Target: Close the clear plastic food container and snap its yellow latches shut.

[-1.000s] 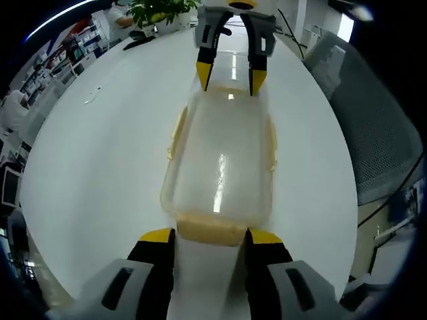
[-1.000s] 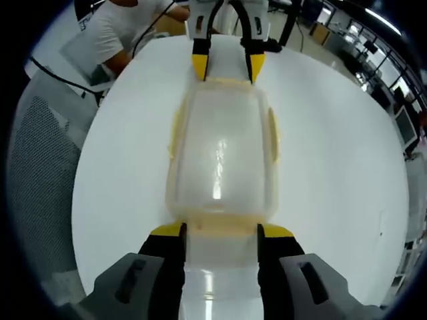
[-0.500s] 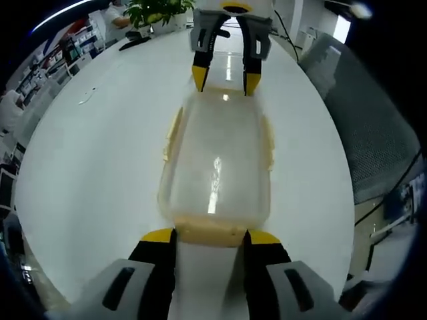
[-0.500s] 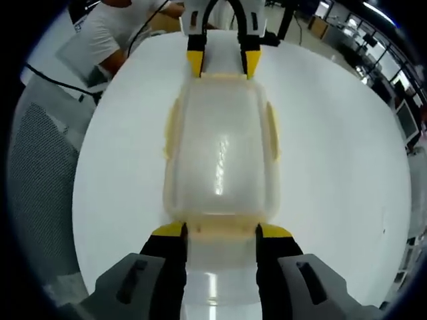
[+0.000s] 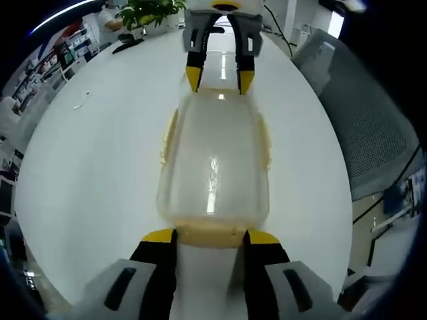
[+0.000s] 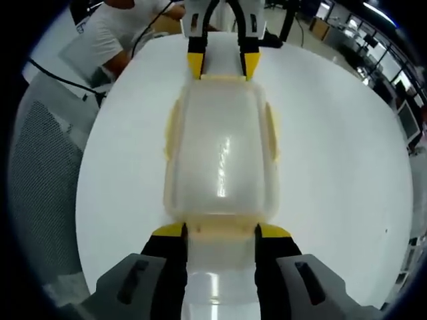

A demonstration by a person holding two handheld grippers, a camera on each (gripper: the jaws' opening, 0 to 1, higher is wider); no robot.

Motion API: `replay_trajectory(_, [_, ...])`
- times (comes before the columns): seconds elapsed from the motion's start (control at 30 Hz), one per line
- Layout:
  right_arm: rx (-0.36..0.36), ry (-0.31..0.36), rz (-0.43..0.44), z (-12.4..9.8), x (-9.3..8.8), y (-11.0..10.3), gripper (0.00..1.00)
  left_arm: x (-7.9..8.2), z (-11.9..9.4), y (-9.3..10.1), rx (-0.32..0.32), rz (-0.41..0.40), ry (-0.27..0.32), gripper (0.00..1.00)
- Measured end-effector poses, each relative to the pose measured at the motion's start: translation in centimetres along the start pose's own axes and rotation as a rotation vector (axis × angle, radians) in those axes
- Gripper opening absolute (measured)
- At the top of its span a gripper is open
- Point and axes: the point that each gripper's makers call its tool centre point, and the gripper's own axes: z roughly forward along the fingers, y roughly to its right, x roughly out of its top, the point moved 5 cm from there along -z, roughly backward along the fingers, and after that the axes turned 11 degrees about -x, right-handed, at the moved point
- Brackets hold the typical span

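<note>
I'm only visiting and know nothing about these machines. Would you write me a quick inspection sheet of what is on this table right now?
Surface: round white table, glossy.
Job's things: clear plastic food container with its lid on; yellow latches on its long sides and short ends.
Clutter: small object on the table, too small to identify.
Grippers: left tool at one short end, right tool at the opposite end, each with open jaws either side of an end latch.
Cables: dark cable by the chair.
Surroundings: mesh office chair, potted plant, a seated person, office desks.
</note>
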Motion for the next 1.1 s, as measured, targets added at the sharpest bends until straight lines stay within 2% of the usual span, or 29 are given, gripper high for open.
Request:
replay_trajectory(0.2, [0.008, 0.012, -0.004, -0.7, 0.3, -0.1, 0.36, -0.1, -0.6, 0.3, 0.005, -0.014, 0.003, 0.32])
replay_trajectory(0.37, [-0.001, 0.021, -0.018, -1.6, 1.0, 0.0, 0.36, 0.6, -1.7, 1.0, 0.023, -0.018, -0.002, 0.32])
replay_trajectory(0.73, [-0.023, 0.043, -0.040, -3.9, 2.2, 0.1, 0.36, 1.0, -3.8, 1.7, 0.059, -0.016, -0.018, 0.32])
replay_trajectory(1.1, [-0.037, 0.070, -0.052, -6.6, 2.5, 0.3, 0.36, 2.5, -6.0, 3.0, 0.092, -0.021, -0.016, 0.32])
